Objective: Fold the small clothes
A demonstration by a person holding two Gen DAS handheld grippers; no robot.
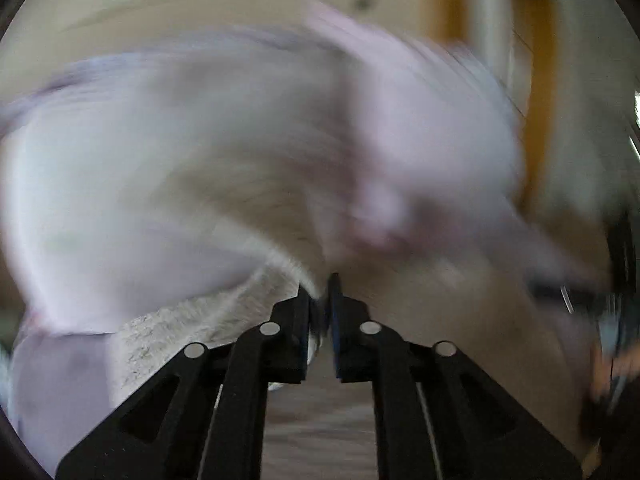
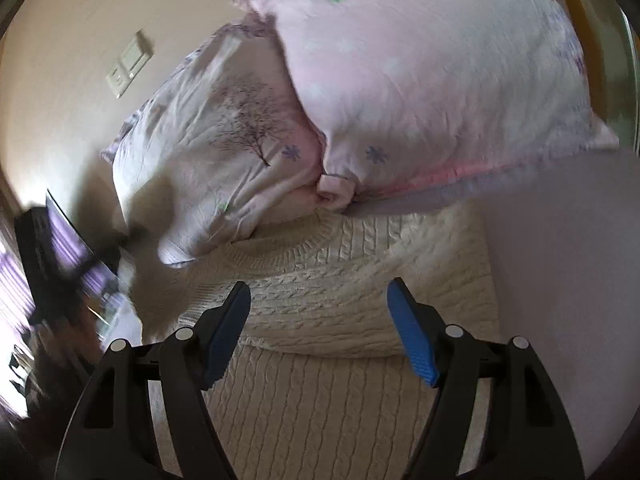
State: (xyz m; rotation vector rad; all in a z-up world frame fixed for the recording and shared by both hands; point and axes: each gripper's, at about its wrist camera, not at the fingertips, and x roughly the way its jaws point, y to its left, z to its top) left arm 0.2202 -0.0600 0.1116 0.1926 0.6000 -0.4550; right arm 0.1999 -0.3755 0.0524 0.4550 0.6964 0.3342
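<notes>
A cream cable-knit sweater (image 2: 320,300) lies on the lavender bed sheet (image 2: 560,280), its collar toward the pillows and part of it folded over. My right gripper (image 2: 320,296) is open and empty, with blue pads, just above the sweater's middle. My left gripper (image 1: 320,296) is shut on an edge of the cream sweater (image 1: 192,320), lifted in a heavily blurred left wrist view.
Two pink floral pillows (image 2: 420,80) (image 2: 208,152) lie at the head of the bed against a cream wall with a switch plate (image 2: 130,62). A dark object (image 2: 44,256) shows blurred at the left edge. A wooden frame (image 1: 536,80) stands on the right.
</notes>
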